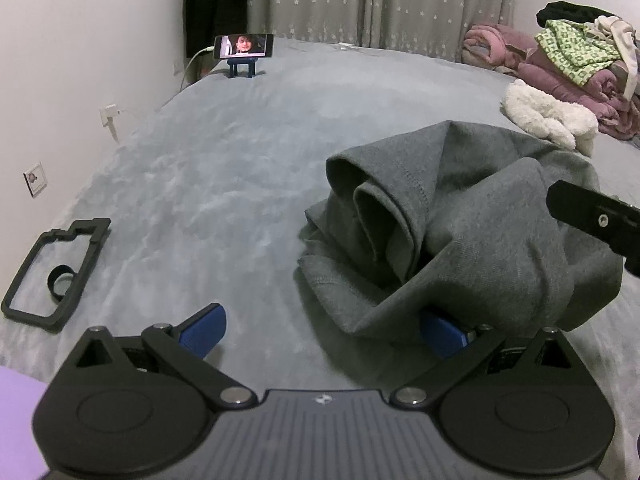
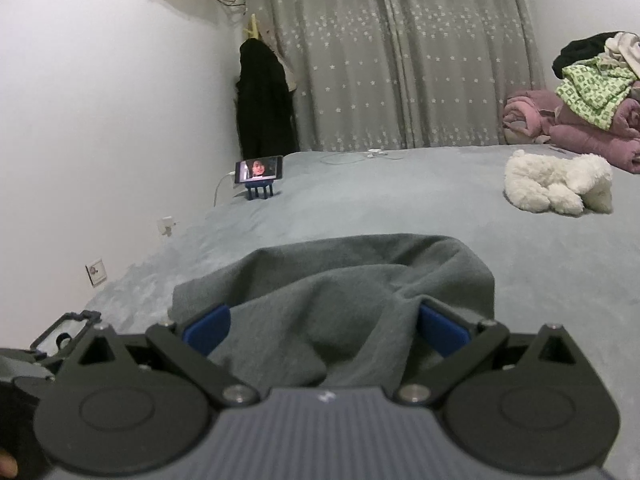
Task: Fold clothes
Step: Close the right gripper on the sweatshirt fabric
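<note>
A grey garment (image 1: 460, 232) lies bunched in thick folds on the grey bed (image 1: 224, 184). My left gripper (image 1: 324, 332) is open at the garment's near left edge. Its left blue pad (image 1: 204, 332) is bare, and a fold of cloth drapes over its right pad (image 1: 444, 334). Part of the right gripper's black body (image 1: 592, 220) pokes in from the right, above the cloth. In the right wrist view the same garment (image 2: 332, 288) fills the gap of my right gripper (image 2: 324, 332), which is open with its jaws wide apart and the cloth lying loose between the pads.
A phone on a blue stand (image 1: 243, 46) sits at the bed's far left corner by the wall. A black frame with a ring (image 1: 56, 272) lies at the left edge. A white fluffy item (image 1: 544, 118) and a pile of pink and green clothes (image 1: 560, 60) occupy the far right.
</note>
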